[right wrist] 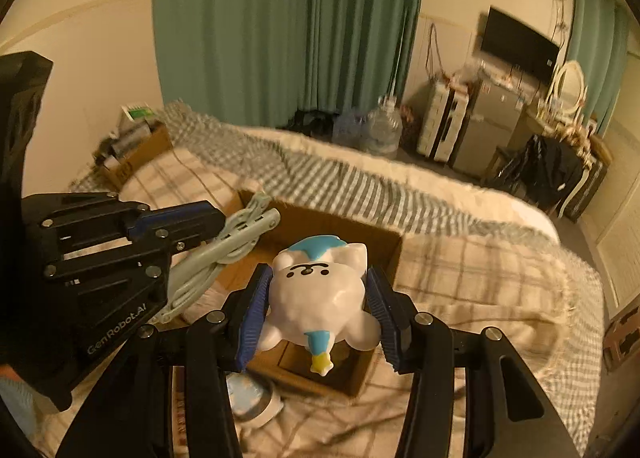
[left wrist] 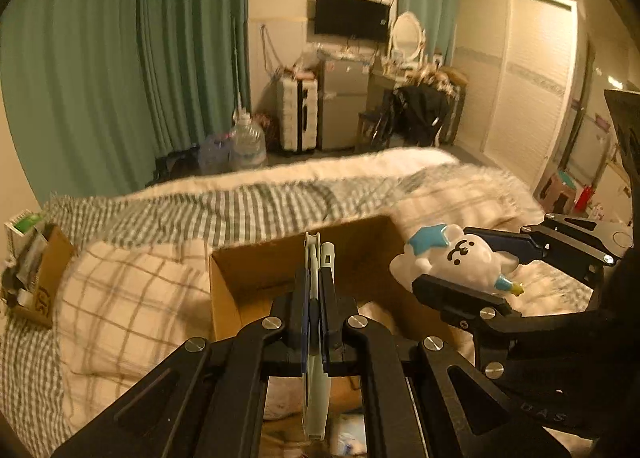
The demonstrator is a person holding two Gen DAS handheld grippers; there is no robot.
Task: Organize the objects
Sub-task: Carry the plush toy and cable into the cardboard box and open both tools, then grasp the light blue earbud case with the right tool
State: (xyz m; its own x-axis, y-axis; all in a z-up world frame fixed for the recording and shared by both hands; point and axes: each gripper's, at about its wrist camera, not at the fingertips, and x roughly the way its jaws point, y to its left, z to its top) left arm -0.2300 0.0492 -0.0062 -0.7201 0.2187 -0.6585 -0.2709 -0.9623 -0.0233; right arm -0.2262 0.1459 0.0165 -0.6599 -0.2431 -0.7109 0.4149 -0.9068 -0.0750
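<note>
An open cardboard box point(left wrist: 256, 262) point(right wrist: 384, 246) lies on the checked bed cover. My left gripper point(left wrist: 314, 282) is shut on a pale green folded plastic hanger point(left wrist: 316, 378) point(right wrist: 224, 258) and holds it upright above the box. My right gripper point(right wrist: 320, 298) point(left wrist: 460, 258) is shut on a white cat figurine with a blue star and yellow-tipped tail point(right wrist: 320, 290) point(left wrist: 452, 258), held above the box's near right side.
A smaller cardboard box of clutter point(left wrist: 36, 278) point(right wrist: 132, 150) sits at the bed's head by the wall. A round white-and-blue object point(right wrist: 256, 398) lies on the cover near the box. Beyond the bed stand water jugs point(left wrist: 248, 142), a suitcase, a small fridge and a chair.
</note>
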